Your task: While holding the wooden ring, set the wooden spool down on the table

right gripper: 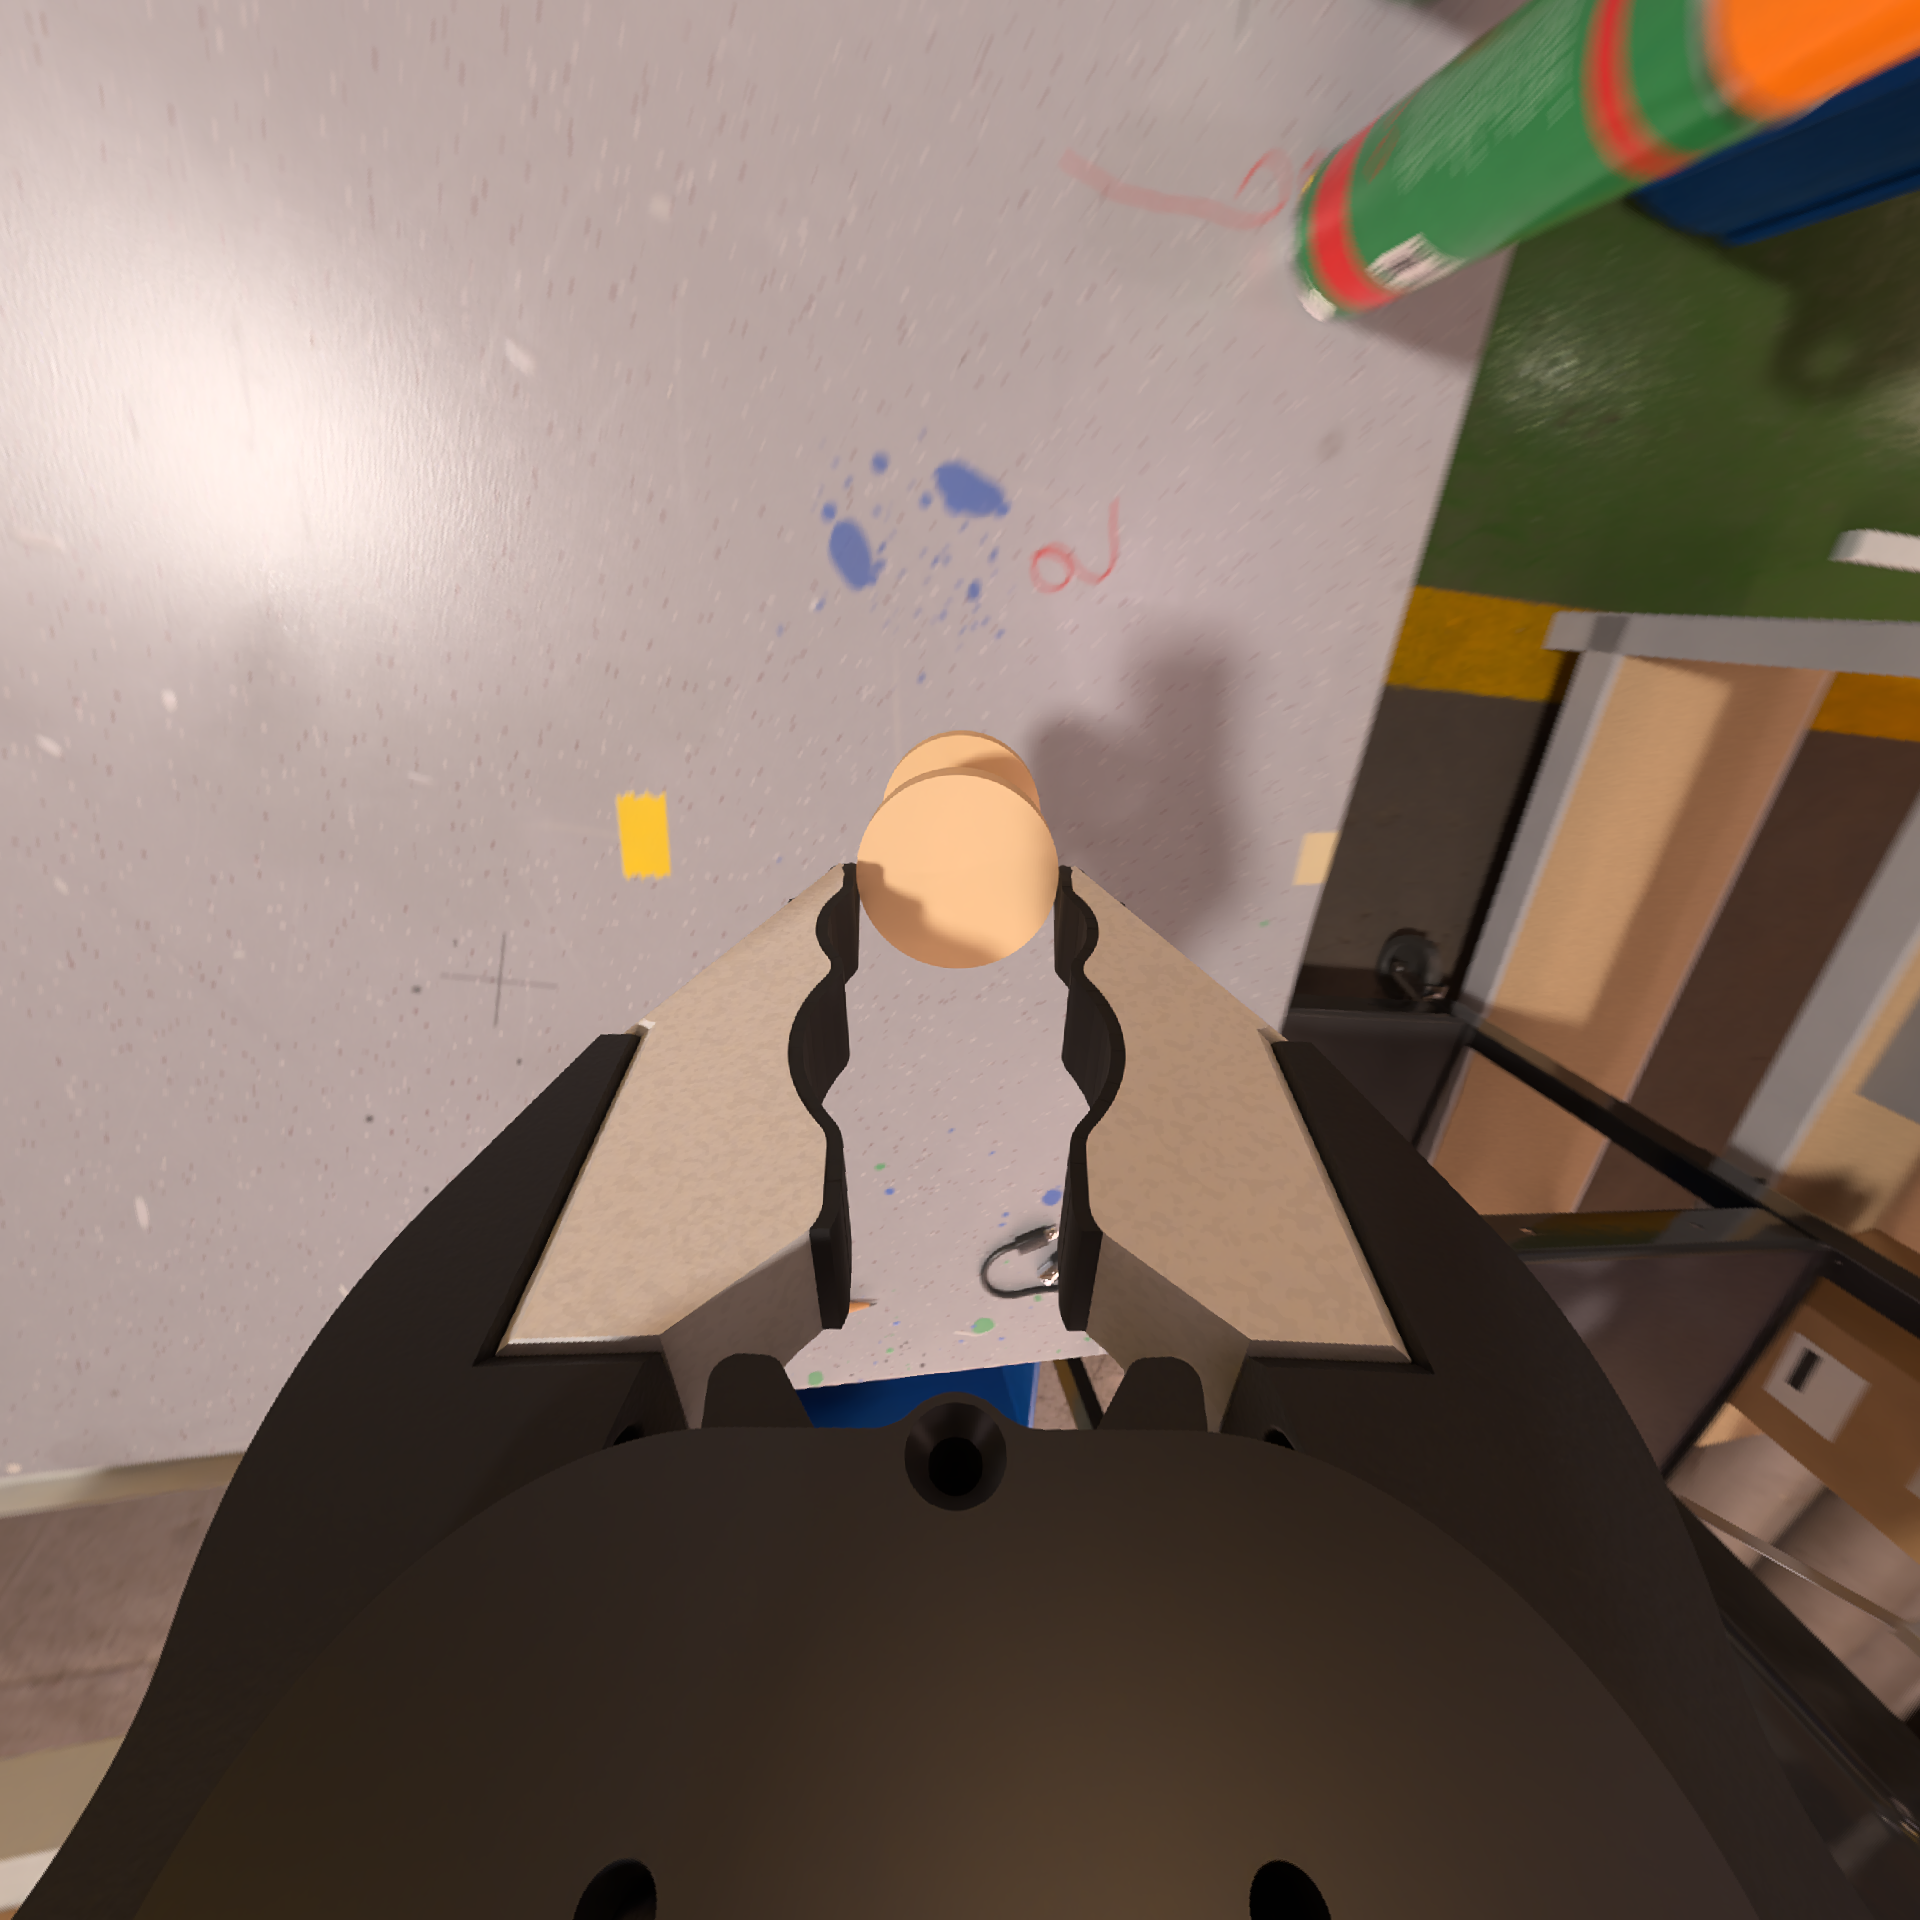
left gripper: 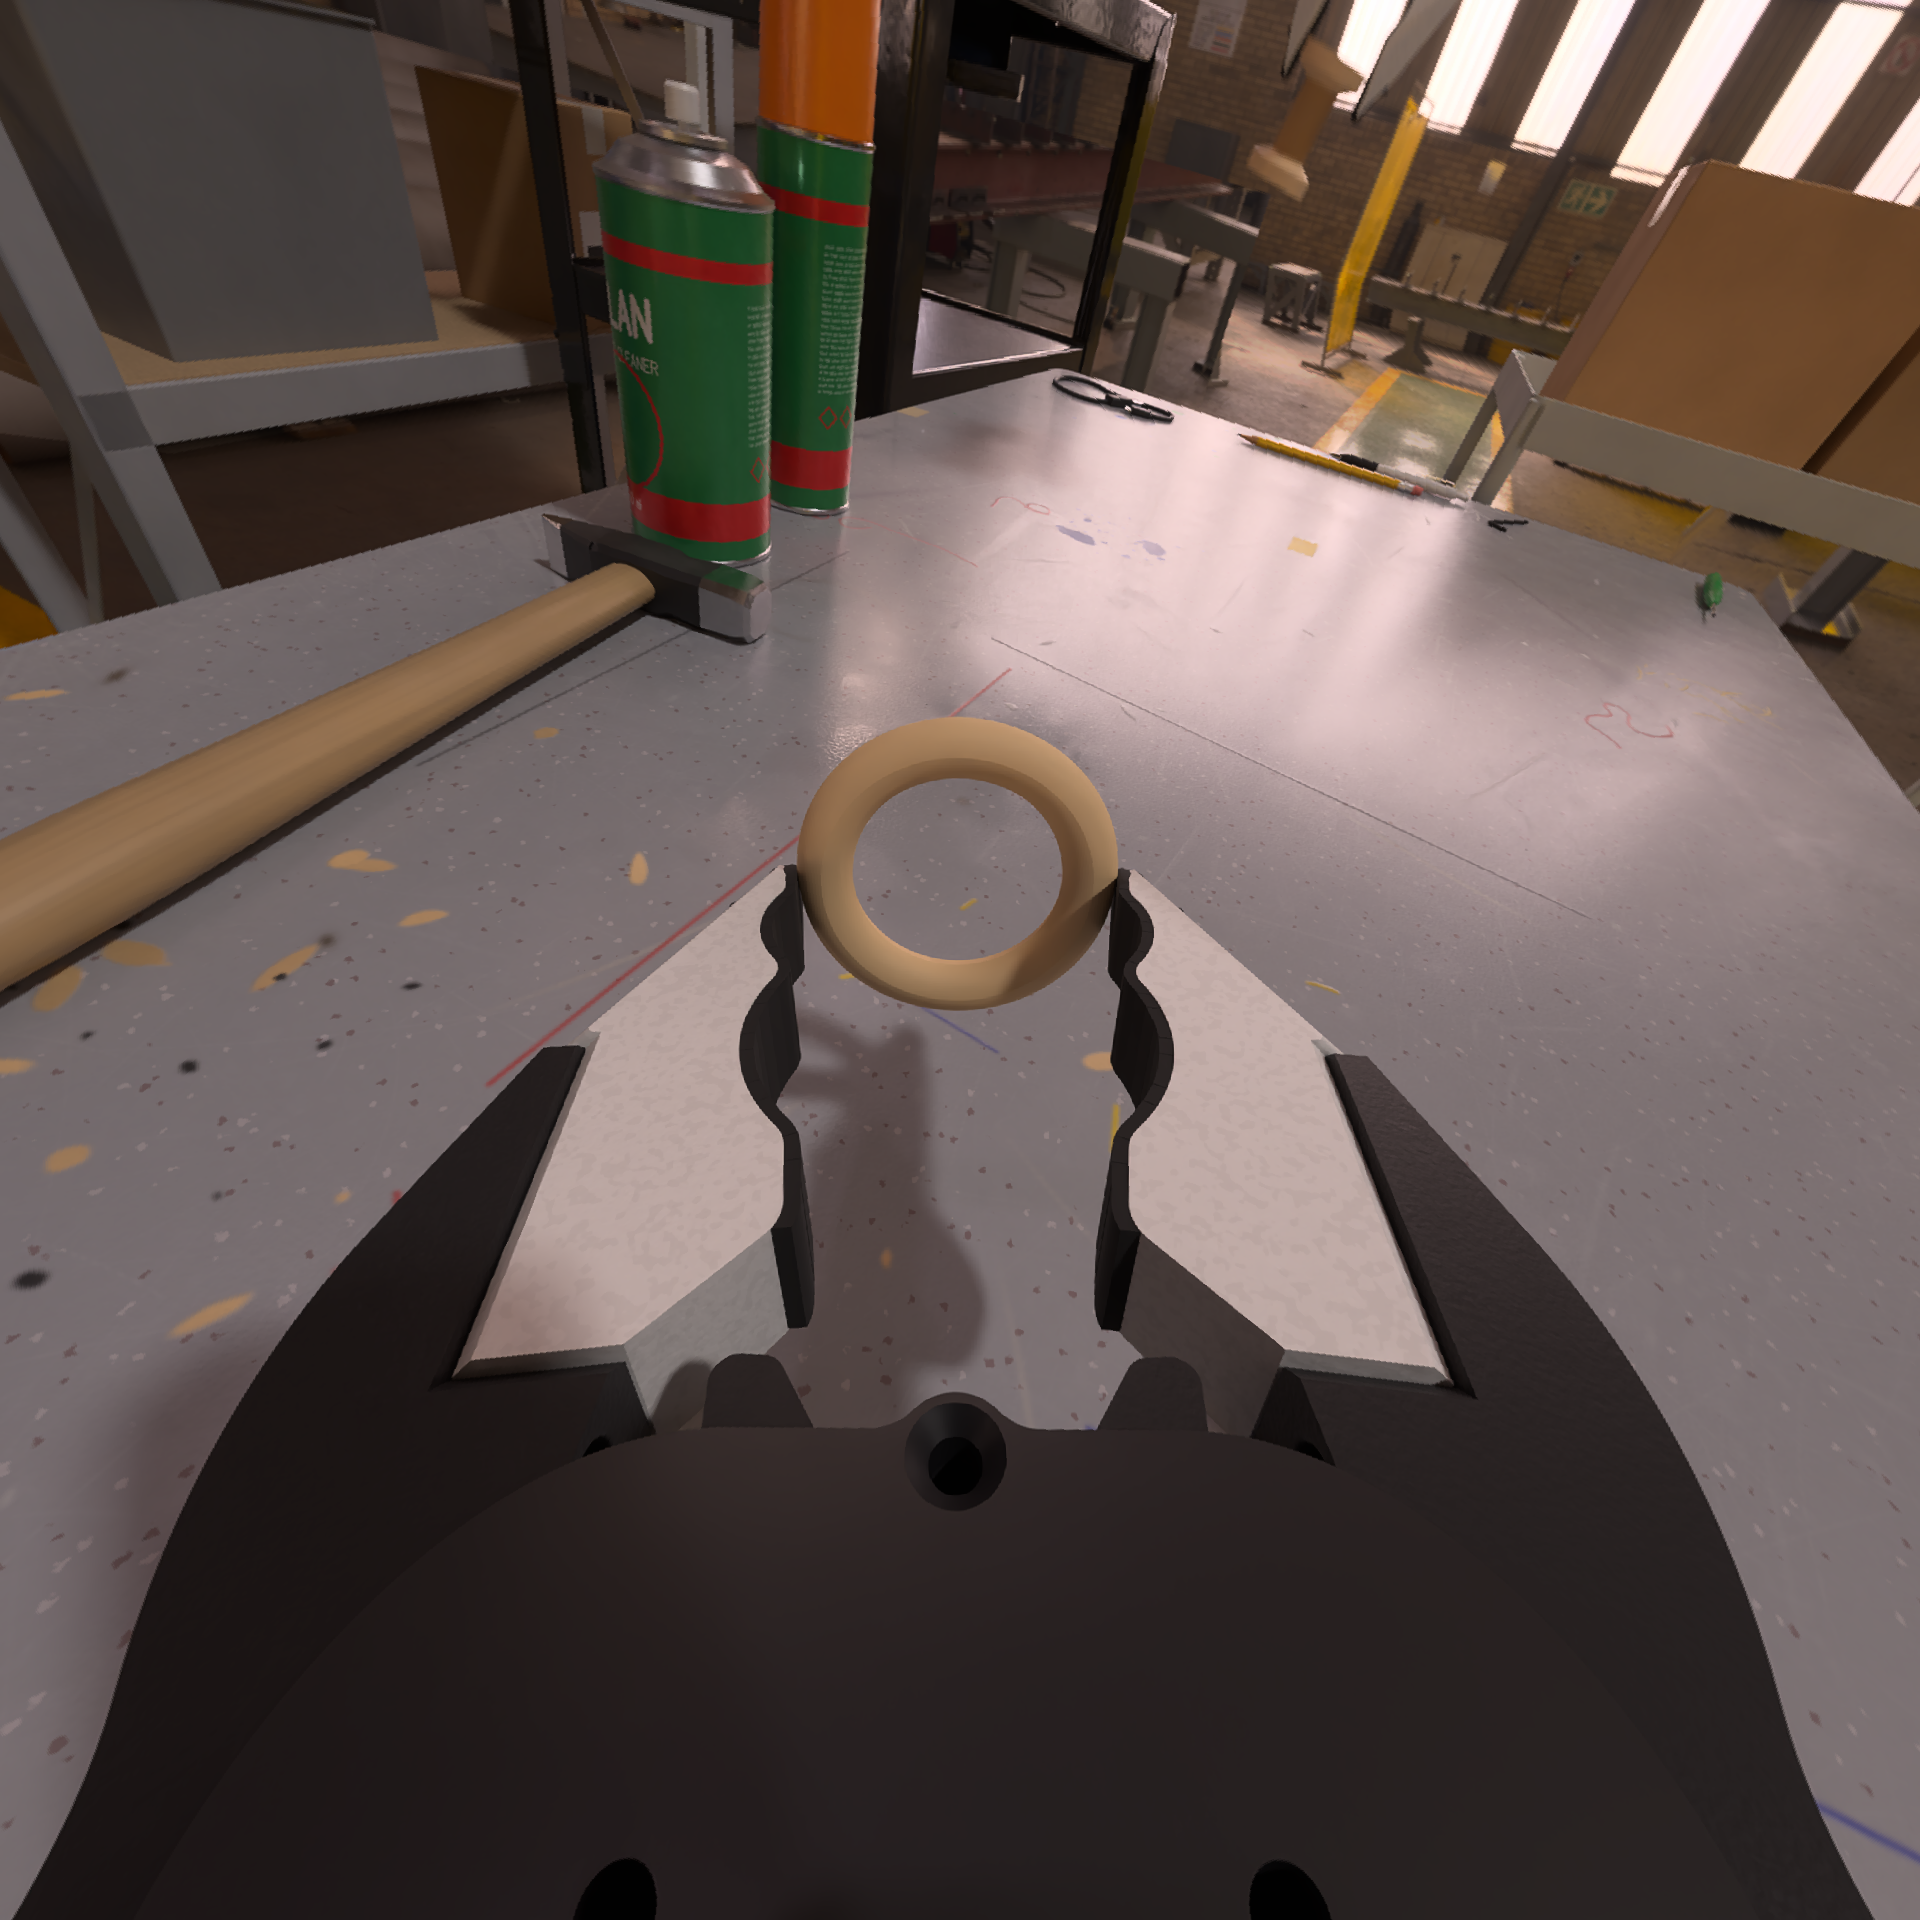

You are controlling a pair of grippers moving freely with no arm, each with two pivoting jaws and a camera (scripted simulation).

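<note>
Left gripper [left gripper: 956, 883], black-bodied with pale finger plates, is clamped on the tan wooden ring [left gripper: 957, 862]: both tips press the ring's outer rim, hole facing the camera, ring held clear above the grey speckled worktop [left gripper: 1351, 935] and casting a shadow there. Beyond it, toward the worktop's far left edge, lie a wooden-handled hammer with steel head [left gripper: 665, 592] and two green-and-red spray cans [left gripper: 691, 364], upright near the far left corner. Black scissors [left gripper: 1112, 400] and a yellow pencil [left gripper: 1340, 464] lie near the far edge.

Right gripper [right gripper: 956, 883] looks steeply down. Its fingers grip the light wooden spool [right gripper: 956, 883] by the near flange; the spool axis runs away from the camera, far flange just showing behind. In the left wrist view the spool [left gripper: 1304, 114] shows high above the far edge, so it is well off the surface.

Step in hand, as judged: spool carried, not yet lowered; ring hold good.

Next move calls for: descend over bare worktop near the blue paint spots [right gripper: 914, 525], well apart from the cans, until the far flange seats flat, then open. Left grip must not loosen.
</note>
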